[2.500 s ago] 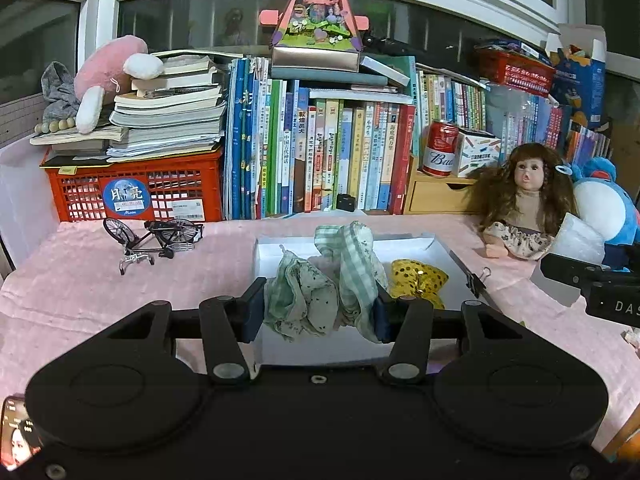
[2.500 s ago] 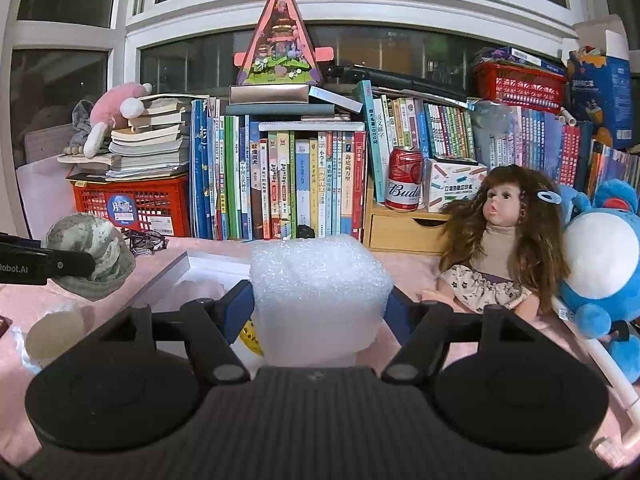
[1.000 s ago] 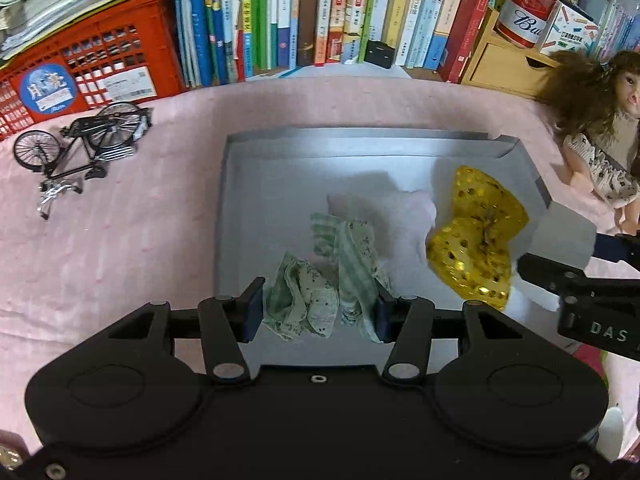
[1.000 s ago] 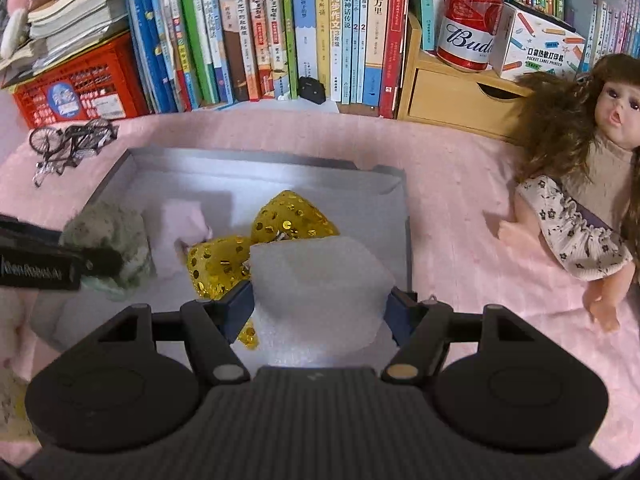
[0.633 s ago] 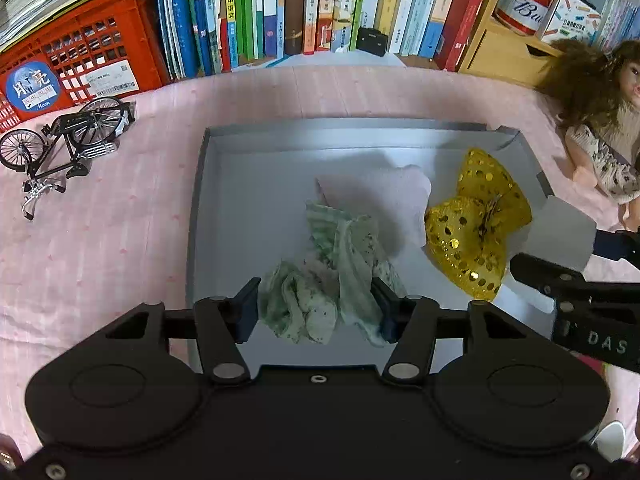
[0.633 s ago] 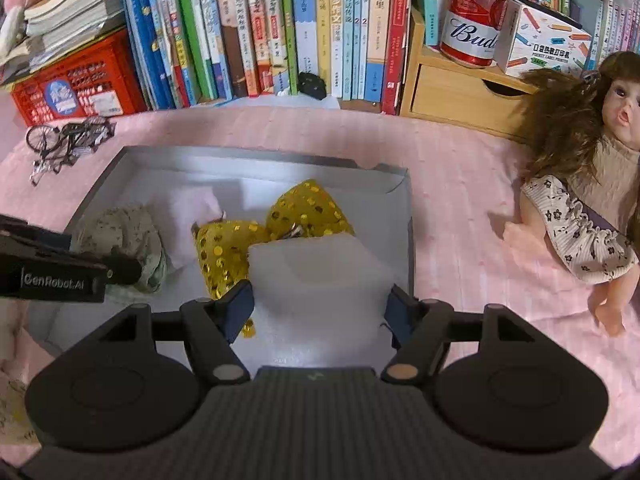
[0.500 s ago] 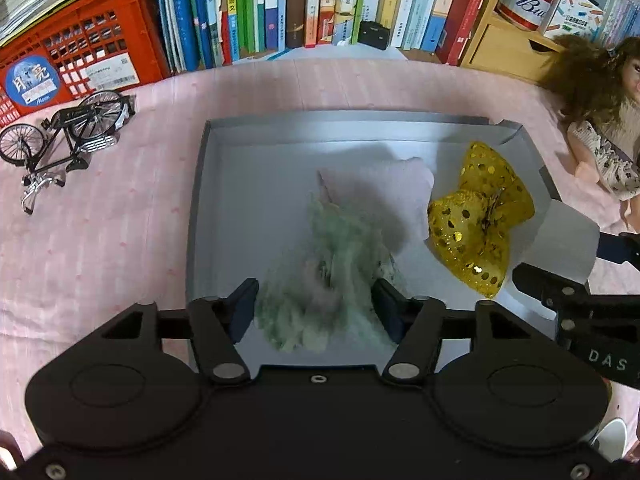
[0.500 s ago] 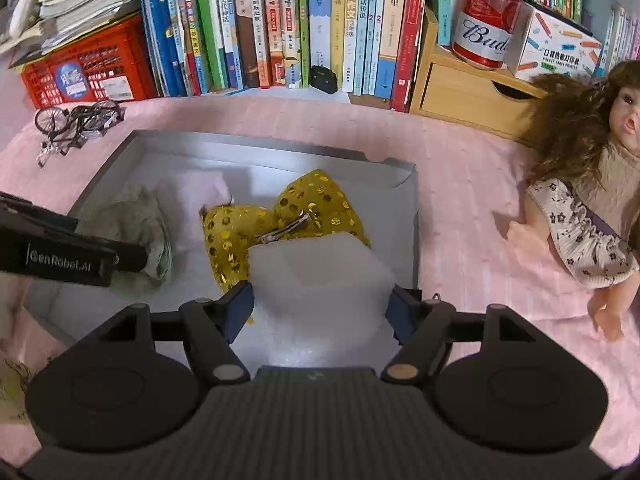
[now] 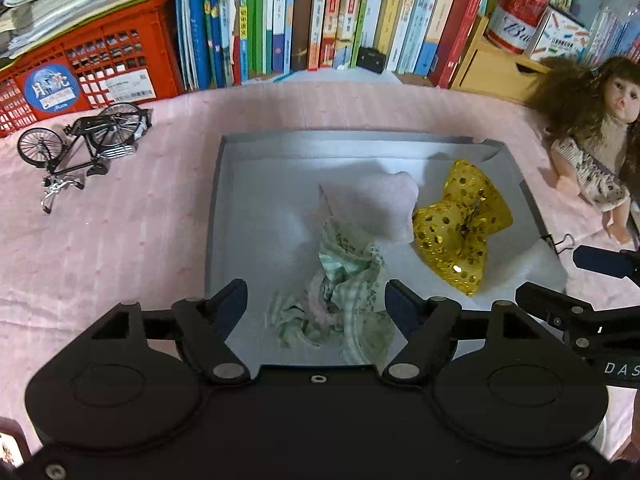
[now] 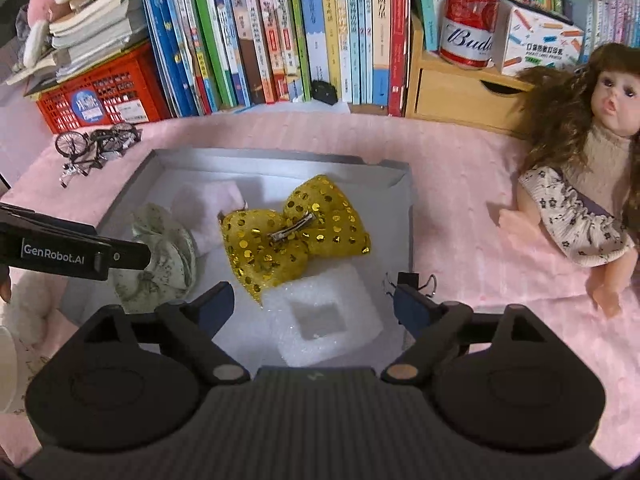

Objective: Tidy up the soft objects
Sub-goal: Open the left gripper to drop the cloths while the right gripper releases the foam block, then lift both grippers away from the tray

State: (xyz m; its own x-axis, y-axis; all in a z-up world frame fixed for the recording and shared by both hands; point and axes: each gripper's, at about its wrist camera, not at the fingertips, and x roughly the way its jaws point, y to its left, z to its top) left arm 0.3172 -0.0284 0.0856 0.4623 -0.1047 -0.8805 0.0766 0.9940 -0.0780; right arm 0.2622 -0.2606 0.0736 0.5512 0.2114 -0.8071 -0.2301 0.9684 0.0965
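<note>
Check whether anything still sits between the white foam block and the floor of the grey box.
Nothing visible does: the white foam block already lies on the grey box floor beside the gold sequin bow, clear of the right gripper's opening jaws.

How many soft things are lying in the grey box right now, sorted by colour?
Green: 1, the green patterned cloth
Pink: 1, the pale pink cloth
Gold: 1, the gold sequin bow clip
White: 1, the white foam block
Total: 4, all inside the grey box
</note>
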